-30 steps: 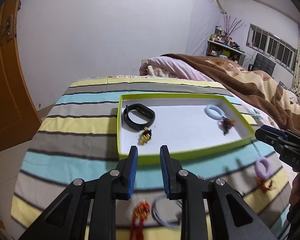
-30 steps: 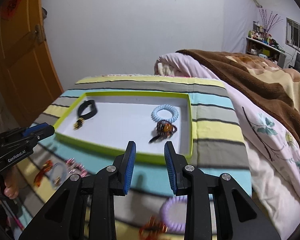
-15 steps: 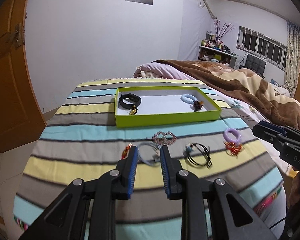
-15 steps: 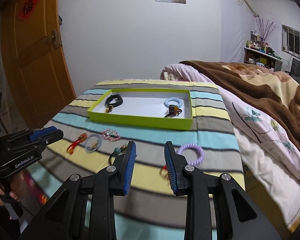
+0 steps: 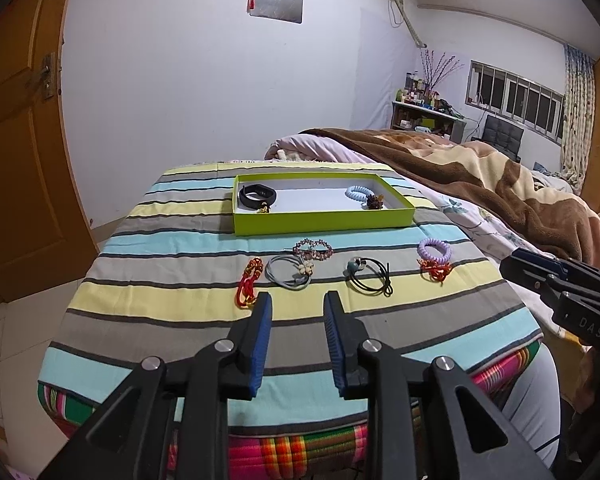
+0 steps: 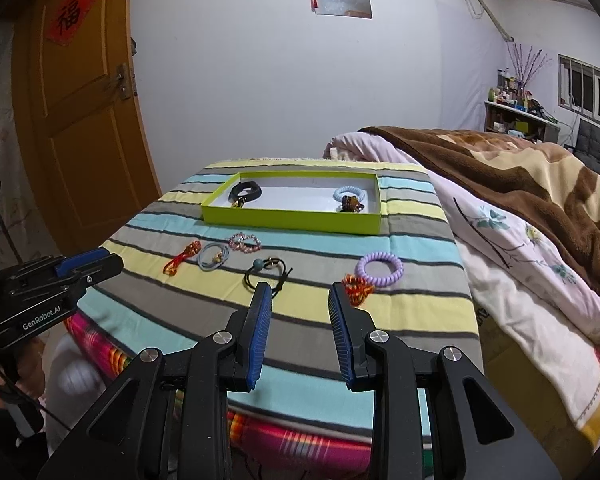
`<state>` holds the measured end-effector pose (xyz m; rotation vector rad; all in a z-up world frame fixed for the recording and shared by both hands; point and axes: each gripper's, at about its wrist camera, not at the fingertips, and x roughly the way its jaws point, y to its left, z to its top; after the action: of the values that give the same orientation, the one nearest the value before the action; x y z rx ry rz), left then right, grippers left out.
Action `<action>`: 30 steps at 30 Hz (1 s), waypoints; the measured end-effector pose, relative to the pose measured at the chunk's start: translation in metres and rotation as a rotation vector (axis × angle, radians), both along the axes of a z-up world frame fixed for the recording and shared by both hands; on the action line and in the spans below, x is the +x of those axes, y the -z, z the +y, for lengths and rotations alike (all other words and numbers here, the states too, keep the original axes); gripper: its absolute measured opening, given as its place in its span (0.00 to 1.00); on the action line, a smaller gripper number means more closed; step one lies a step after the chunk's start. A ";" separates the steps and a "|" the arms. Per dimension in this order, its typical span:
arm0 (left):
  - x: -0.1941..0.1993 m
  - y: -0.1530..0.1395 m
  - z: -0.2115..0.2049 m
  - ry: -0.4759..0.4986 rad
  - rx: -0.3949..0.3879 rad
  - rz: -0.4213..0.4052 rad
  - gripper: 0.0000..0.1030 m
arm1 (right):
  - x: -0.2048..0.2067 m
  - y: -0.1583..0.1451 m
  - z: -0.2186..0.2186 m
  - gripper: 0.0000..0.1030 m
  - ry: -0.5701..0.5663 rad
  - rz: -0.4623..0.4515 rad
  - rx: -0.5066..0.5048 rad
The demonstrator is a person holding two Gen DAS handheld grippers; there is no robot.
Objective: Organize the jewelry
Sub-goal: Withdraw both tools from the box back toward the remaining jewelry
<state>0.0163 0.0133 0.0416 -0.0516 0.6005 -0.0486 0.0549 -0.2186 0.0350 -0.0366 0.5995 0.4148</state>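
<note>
A striped cloth point(image 5: 172, 292) covers the counter beside a bed with a brown blanket point(image 5: 480, 184). At twelve o'clock from us sits the green tray point(image 5: 324, 222), holding a black wristband point(image 5: 257, 196) and a blue coil hair tie point(image 5: 358, 192). Nearer lie a red knot charm point(image 5: 249, 282), grey hair tie point(image 5: 288, 272), beaded bracelet point(image 5: 313, 248), black hair tie point(image 5: 370, 276) and purple coil tie point(image 5: 433, 251). Our left claw point(image 5: 298, 308) and right claw point(image 6: 300, 300) both hang spread, gripping nothing.

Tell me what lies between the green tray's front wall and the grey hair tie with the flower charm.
In both wrist views, a pink beaded bracelet lies on the striped cloth between the green tray and the grey hair tie, near the tie.
</note>
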 end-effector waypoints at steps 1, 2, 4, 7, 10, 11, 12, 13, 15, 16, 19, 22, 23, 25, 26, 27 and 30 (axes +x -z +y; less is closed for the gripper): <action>-0.001 0.001 0.000 0.001 0.000 0.002 0.27 | -0.001 0.001 -0.001 0.29 0.002 0.002 0.001; -0.001 0.002 0.001 0.000 0.001 0.004 0.27 | 0.000 0.002 -0.002 0.29 0.005 0.004 0.003; 0.001 0.003 0.001 -0.001 0.000 0.008 0.27 | 0.001 0.004 -0.003 0.29 0.010 0.009 0.004; 0.003 0.005 0.000 -0.001 -0.003 0.014 0.27 | 0.004 0.006 -0.006 0.29 0.020 0.018 0.006; 0.008 0.009 0.000 0.002 -0.008 0.025 0.27 | 0.009 0.009 -0.008 0.29 0.026 0.028 0.006; 0.009 0.011 0.000 0.002 -0.009 0.029 0.27 | 0.011 0.010 -0.009 0.29 0.027 0.031 0.005; 0.011 0.012 -0.001 0.002 -0.009 0.033 0.27 | 0.013 0.011 -0.009 0.29 0.028 0.035 0.004; 0.014 0.013 -0.001 0.002 -0.010 0.038 0.27 | 0.015 0.012 -0.010 0.29 0.030 0.039 0.004; 0.020 0.016 -0.001 0.003 -0.014 0.047 0.27 | 0.021 0.016 -0.010 0.29 0.032 0.049 0.002; 0.022 0.018 0.000 0.002 -0.014 0.052 0.27 | 0.024 0.018 -0.010 0.29 0.034 0.055 0.001; 0.032 0.023 0.000 0.004 -0.018 0.069 0.27 | 0.033 0.023 -0.011 0.29 0.039 0.071 -0.001; 0.042 0.027 -0.002 0.005 -0.016 0.080 0.27 | 0.045 0.030 -0.012 0.29 0.042 0.095 -0.002; 0.045 0.028 -0.002 0.007 -0.018 0.084 0.27 | 0.048 0.033 -0.012 0.29 0.043 0.100 0.001; 0.052 0.031 -0.003 0.011 -0.026 0.096 0.27 | 0.053 0.036 -0.012 0.29 0.045 0.108 0.003; 0.056 0.033 -0.004 0.015 -0.028 0.102 0.27 | 0.057 0.038 -0.012 0.29 0.047 0.114 0.001; 0.060 0.034 -0.004 0.019 -0.029 0.106 0.27 | 0.061 0.040 -0.012 0.29 0.050 0.121 0.001; 0.071 0.038 -0.007 0.029 -0.026 0.119 0.29 | 0.071 0.046 -0.013 0.29 0.054 0.137 -0.002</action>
<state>0.0878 0.0062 0.0031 -0.0710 0.7199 -0.0819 0.1255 -0.2314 -0.0114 0.0067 0.7344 0.3661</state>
